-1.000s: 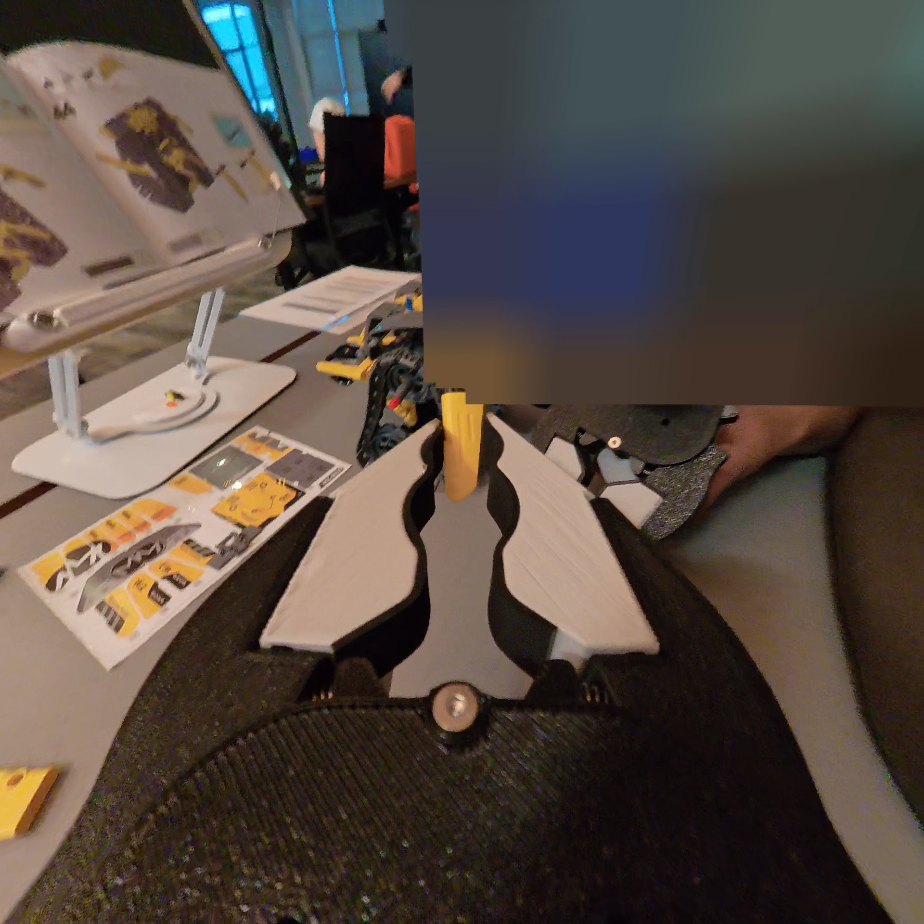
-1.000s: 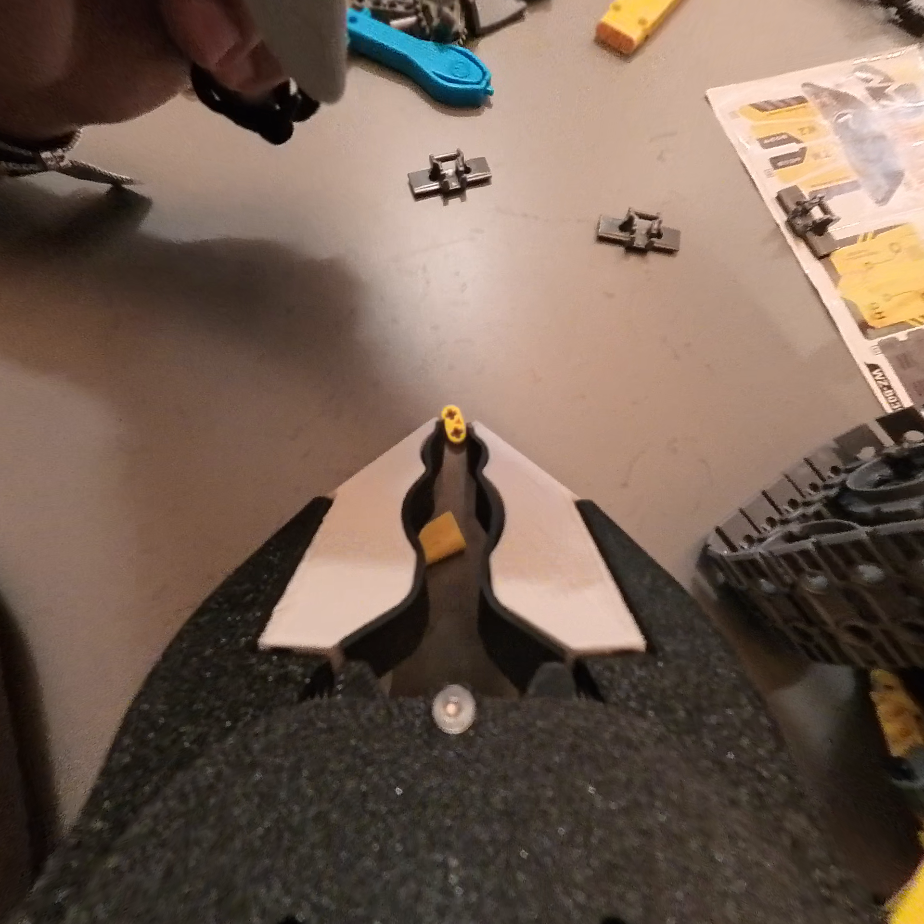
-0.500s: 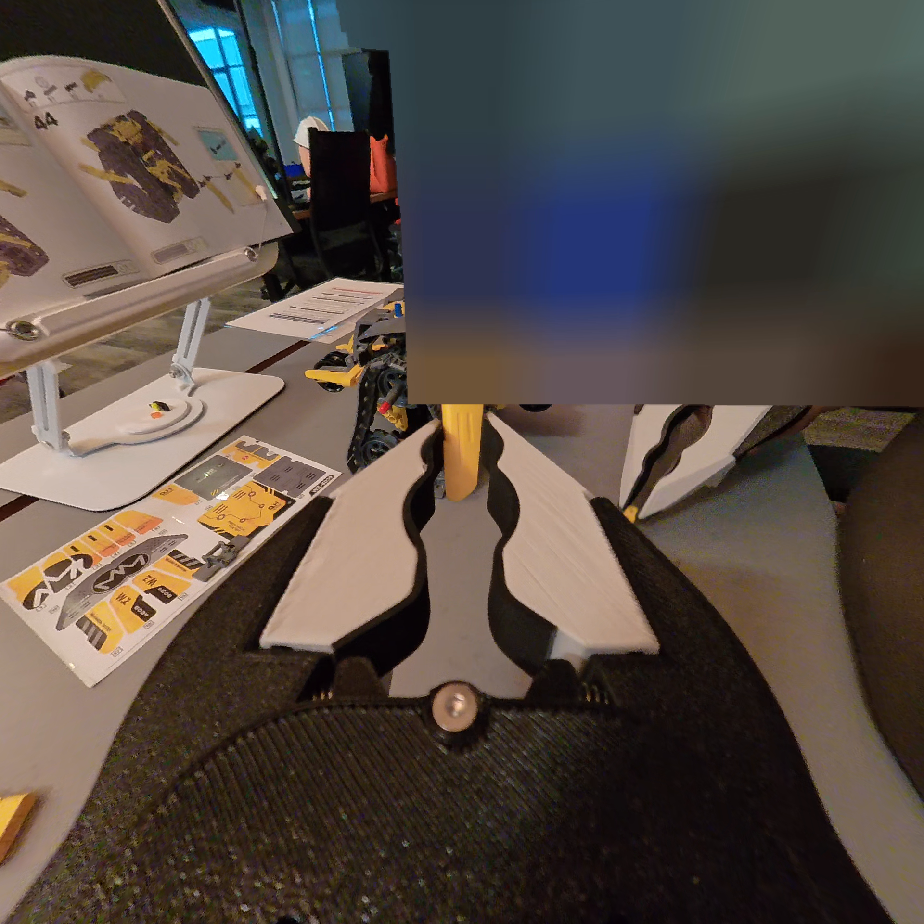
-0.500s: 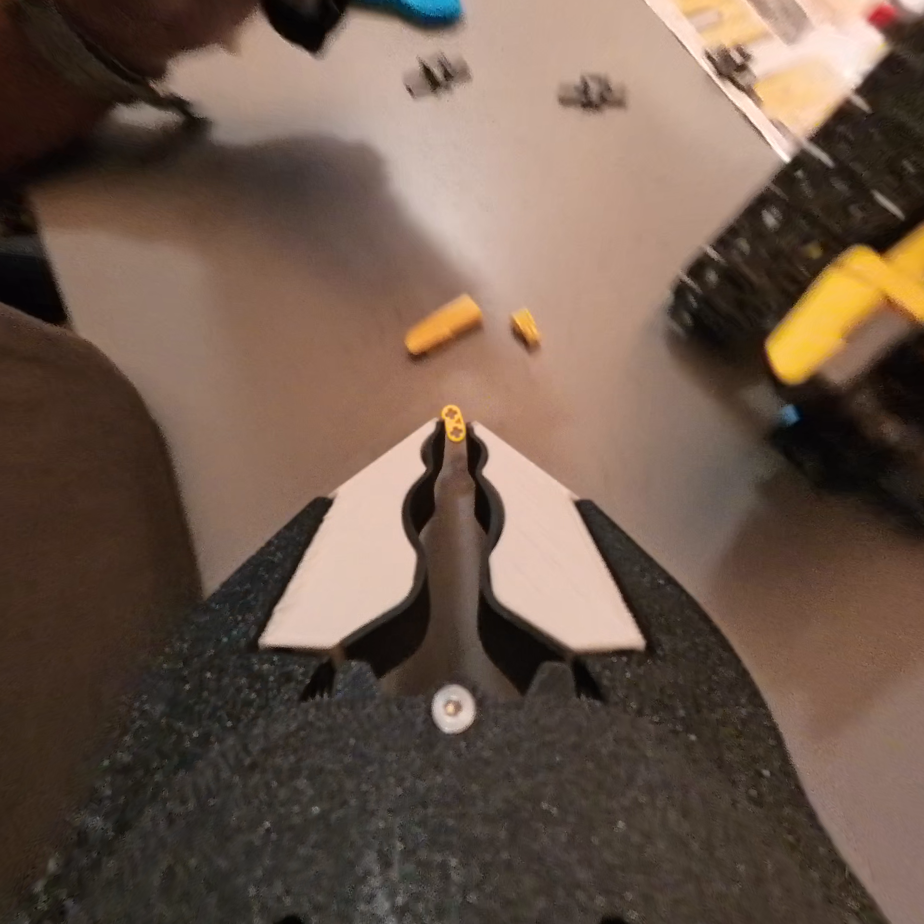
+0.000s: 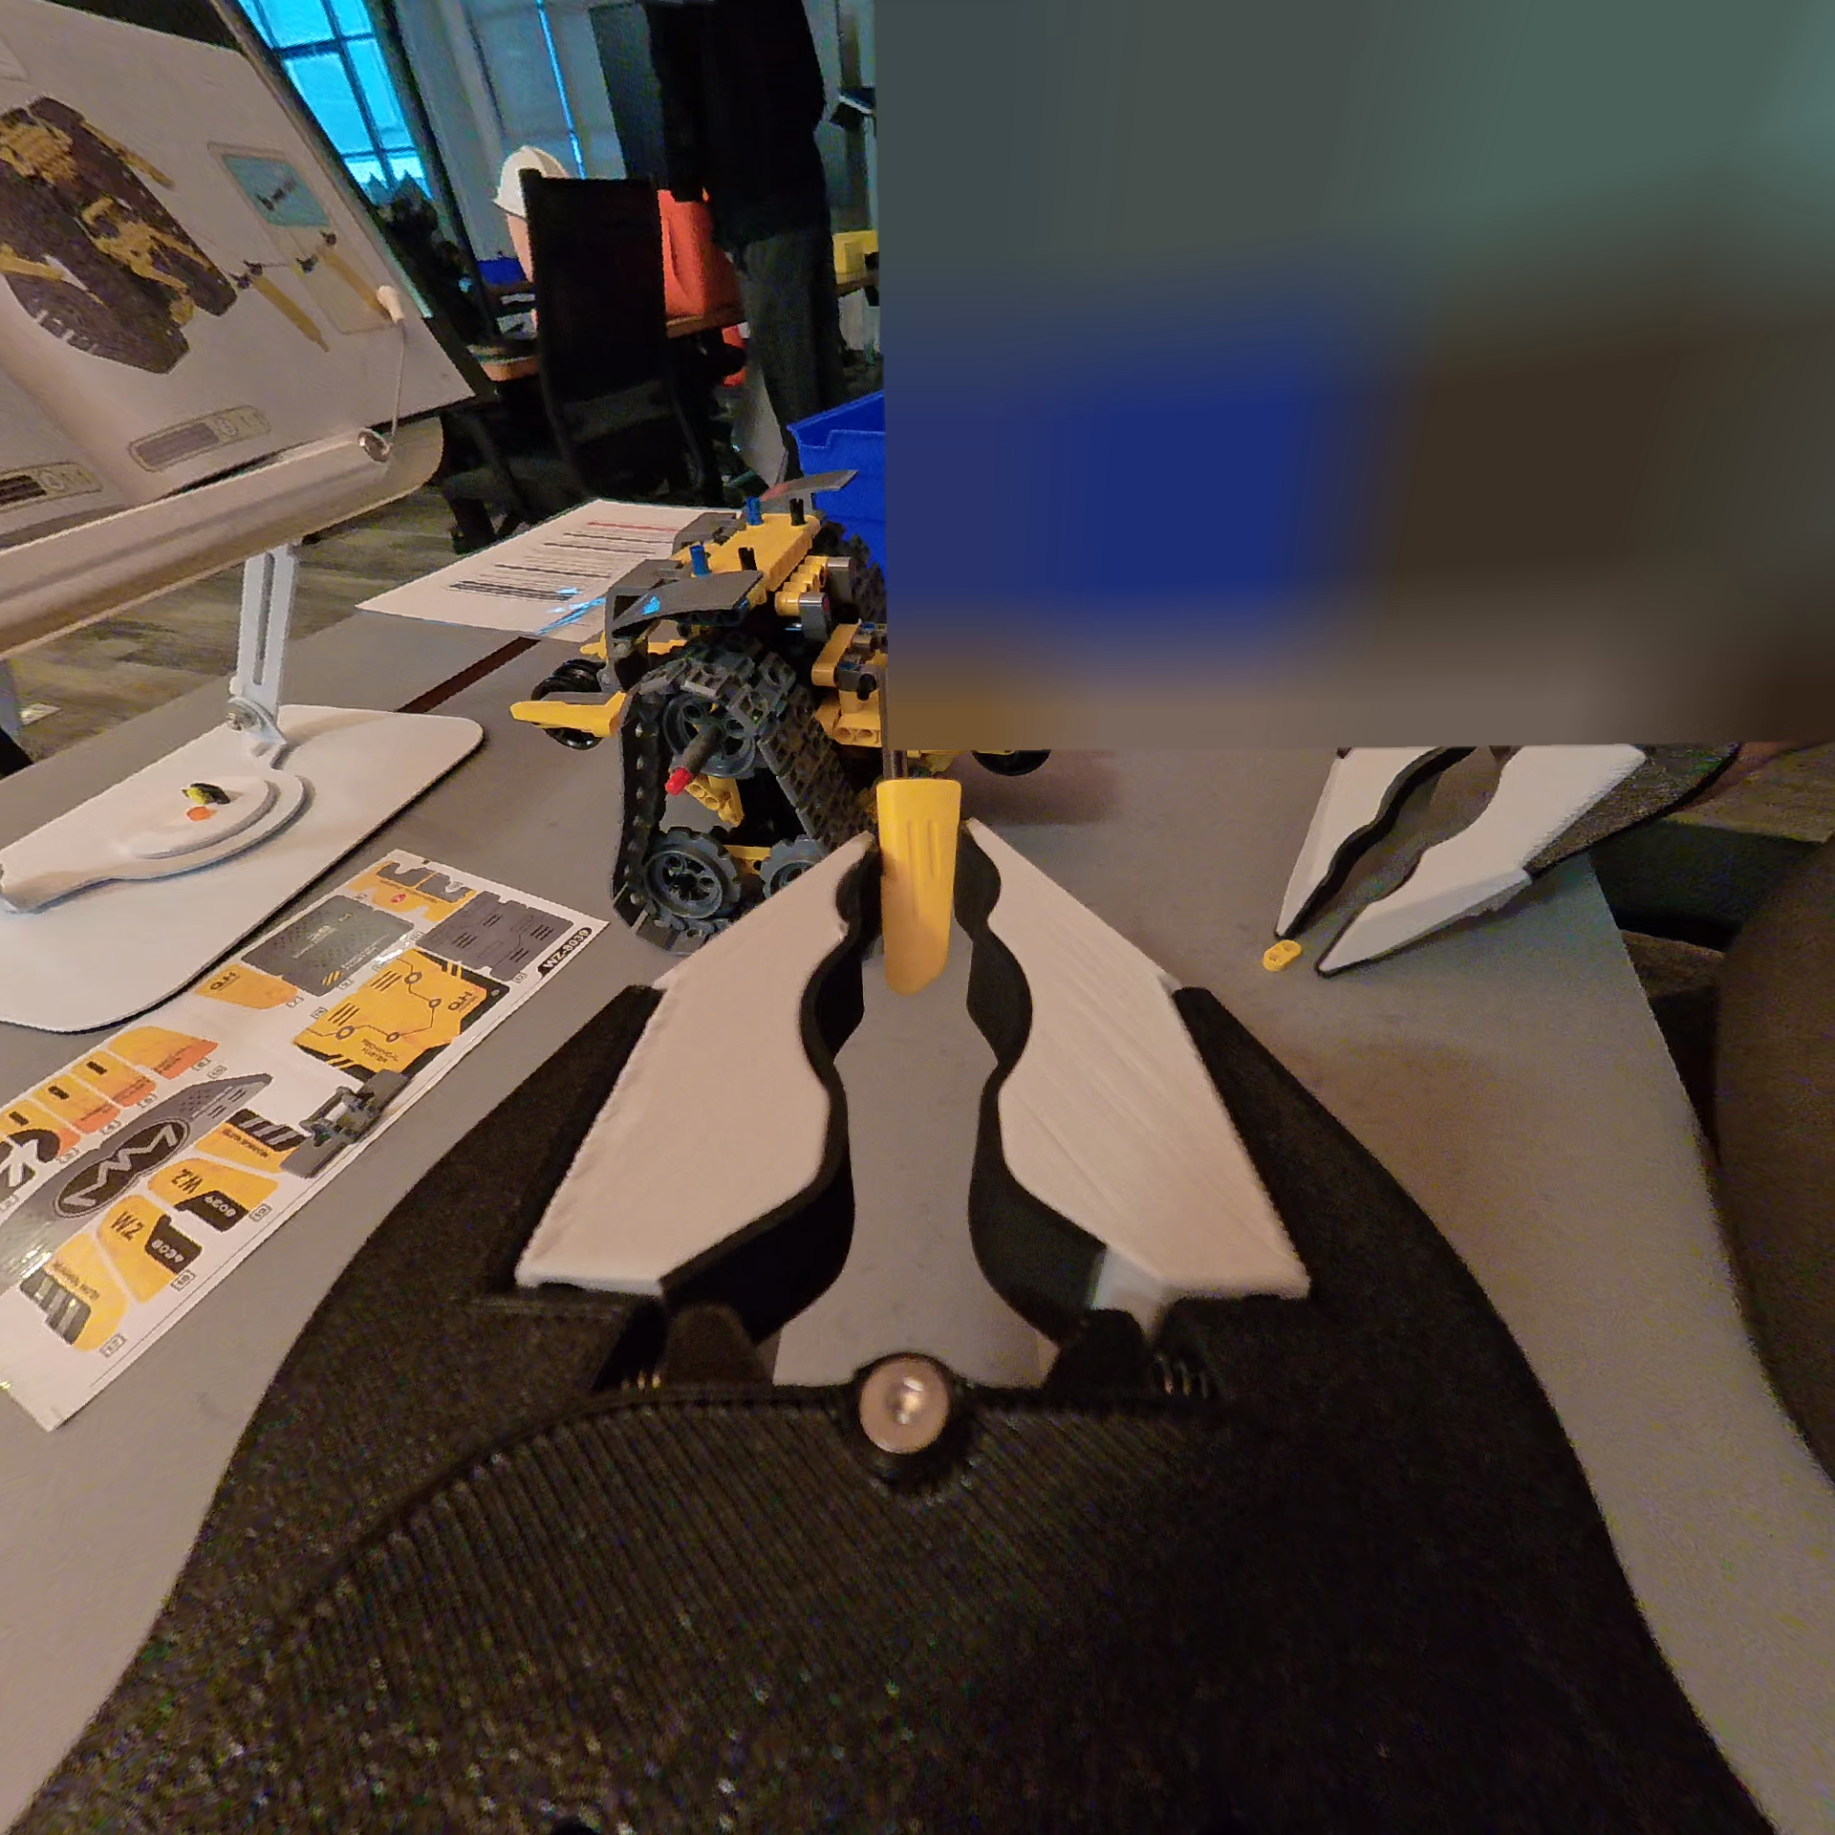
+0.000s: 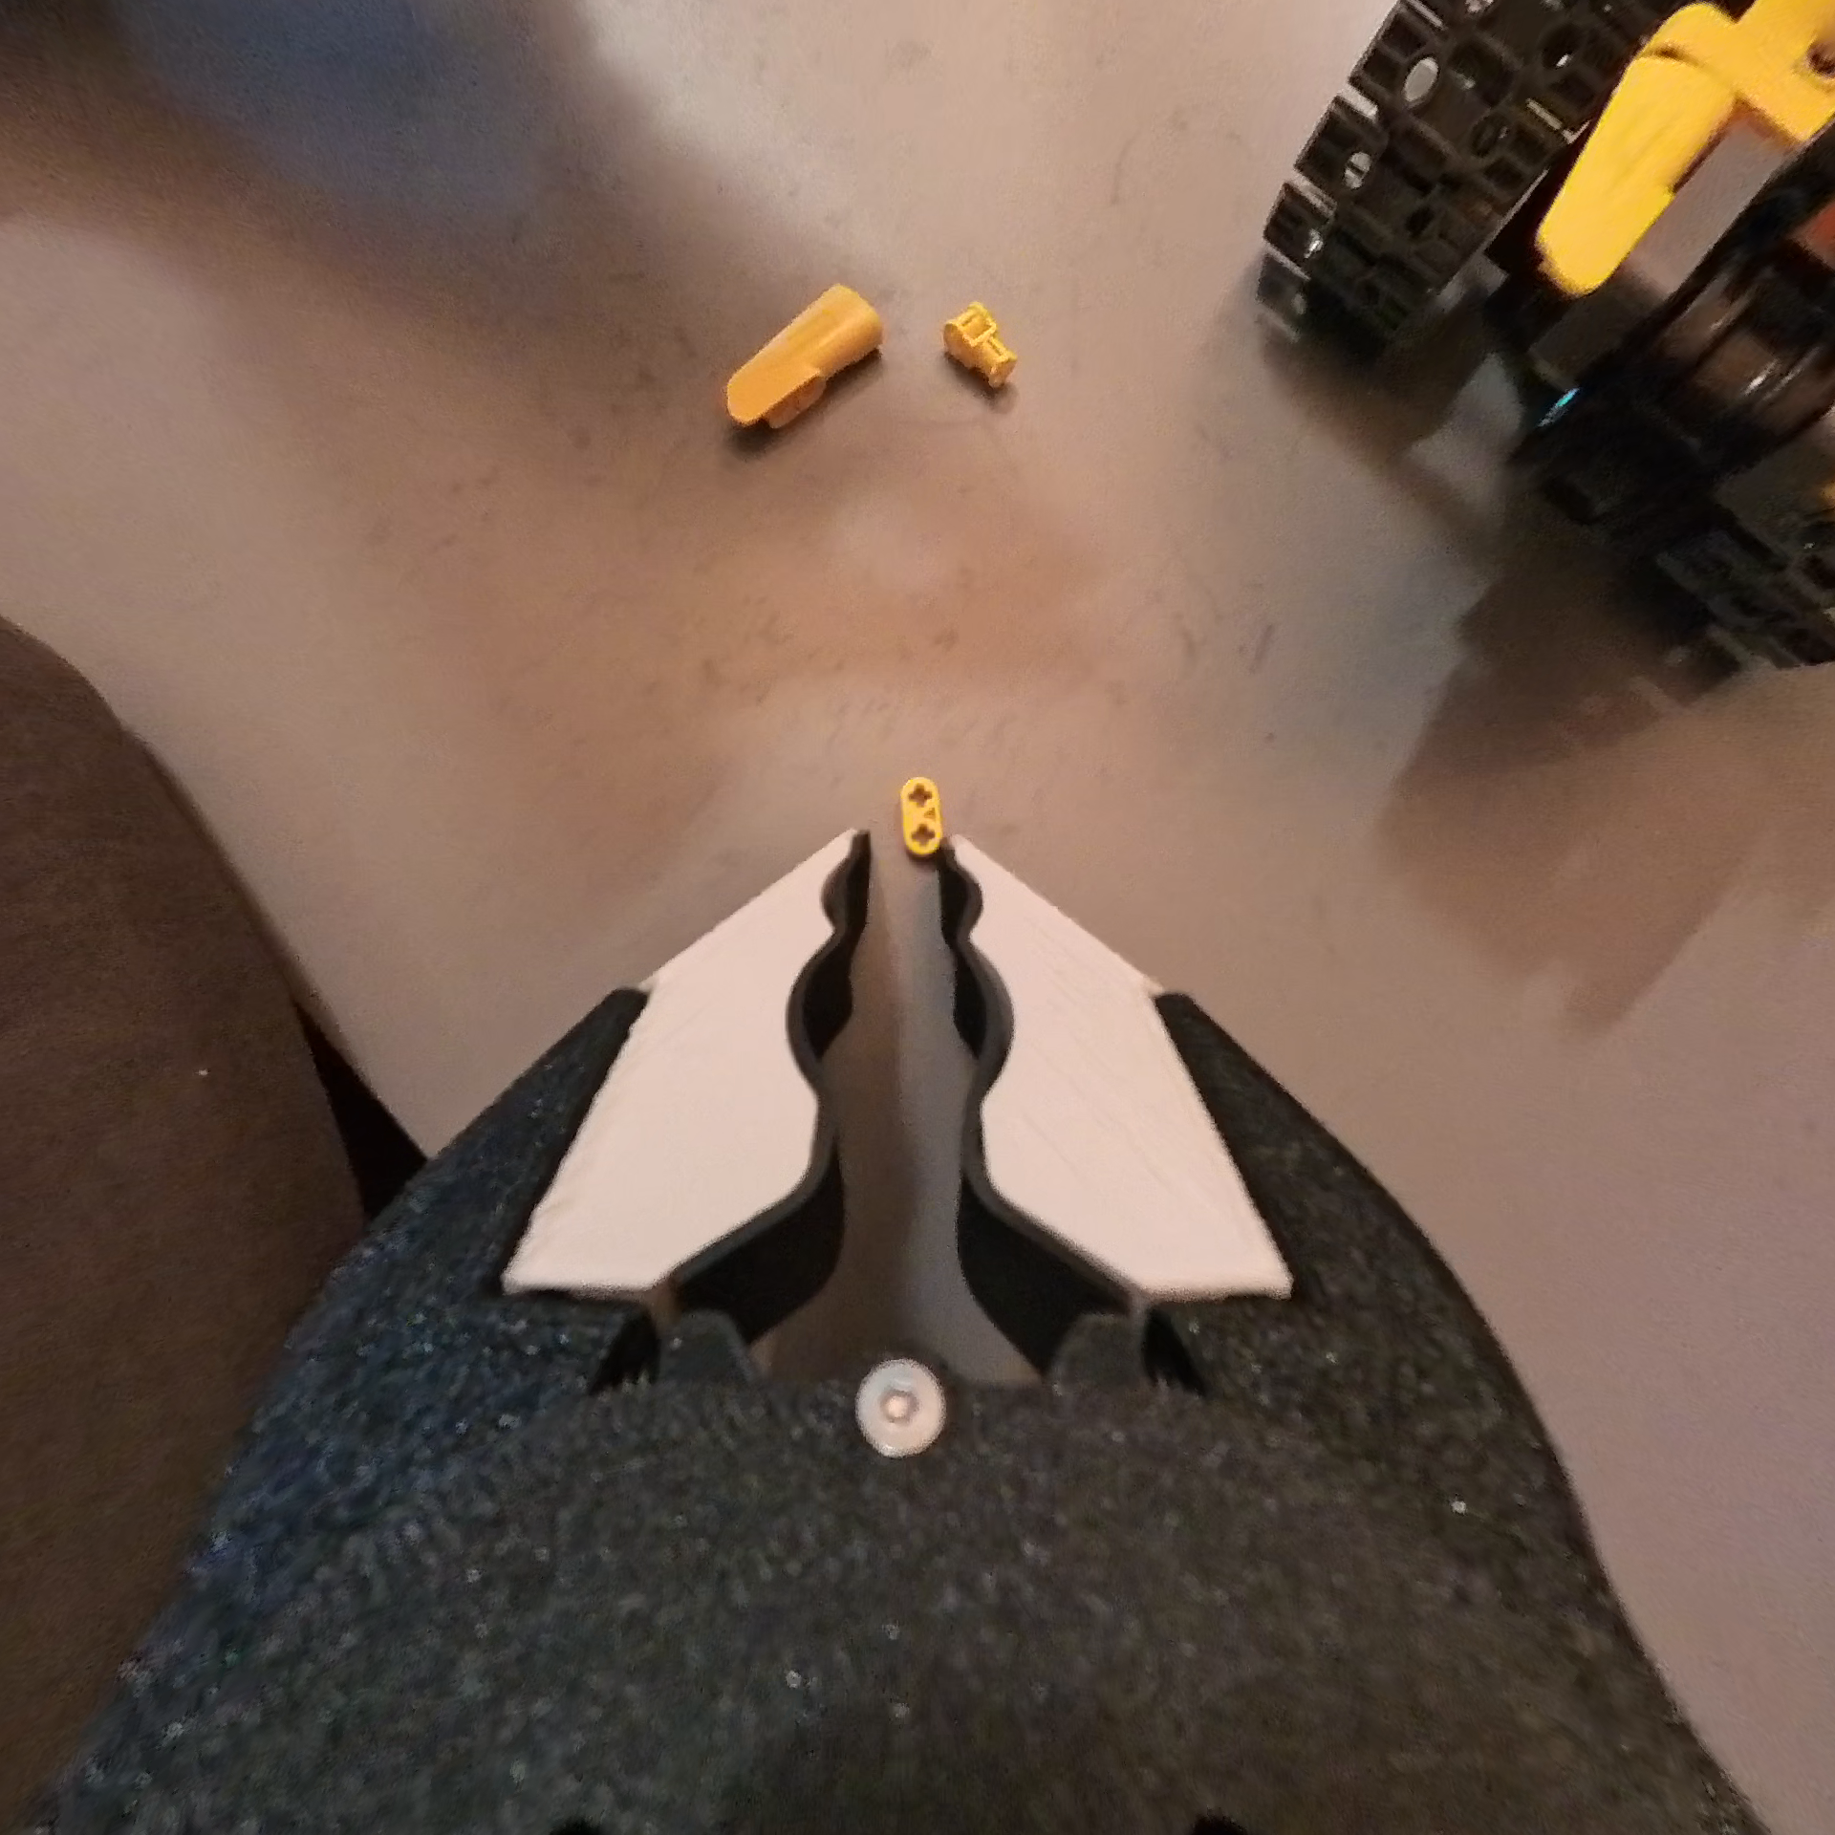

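A: Where does the left wrist view look from?
B: Low over the surface (image 5: 1390, 1142), facing level across it.
A: And the right?
B: Steeply downward, close. Both catch the tracked model (image 5: 735, 715) (image 6: 1589, 328).

Short letter-and-number codes and small captions are printed on the yellow, grey and black stickers of a sheet (image 5: 248, 1072) laid on the near left of the table (image 5: 1390, 1092); they are not repeated here; lines of fine print, too small to be read, are carried by a white paper (image 5: 566, 571) farther off; small blurred labels are borne by the open booklet (image 5: 179, 278) propped on the stand (image 5: 248, 794) at far left.
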